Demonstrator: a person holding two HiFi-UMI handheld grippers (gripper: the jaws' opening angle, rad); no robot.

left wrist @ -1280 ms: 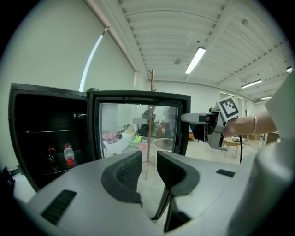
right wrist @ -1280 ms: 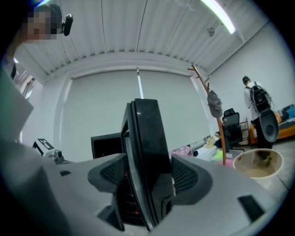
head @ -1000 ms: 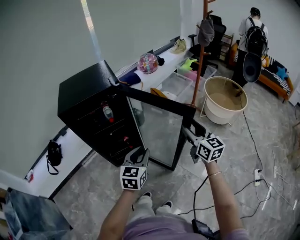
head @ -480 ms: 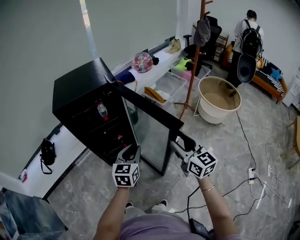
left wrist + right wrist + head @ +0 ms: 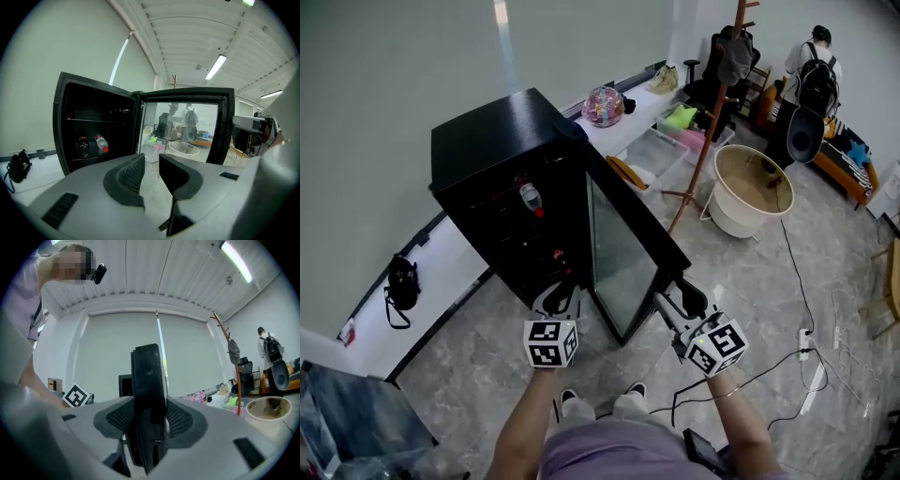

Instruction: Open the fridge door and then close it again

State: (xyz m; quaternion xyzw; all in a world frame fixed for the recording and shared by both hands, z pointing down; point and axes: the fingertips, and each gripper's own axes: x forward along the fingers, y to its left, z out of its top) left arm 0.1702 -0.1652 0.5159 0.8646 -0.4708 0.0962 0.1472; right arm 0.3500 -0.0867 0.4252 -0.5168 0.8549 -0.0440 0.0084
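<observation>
Risk, from head view: fridge door, swung wide off the black fridge, could slip the pinch mid-swing if the hold was shallow. Left gripper view: left tongs released, empty, door well ahead. Right gripper view: right tongs clamped the door's edge, having just tightened.

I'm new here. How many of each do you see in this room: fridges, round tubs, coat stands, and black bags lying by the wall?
Fridge: 1
Round tub: 1
Coat stand: 1
Black bag by the wall: 1
Total: 4
</observation>
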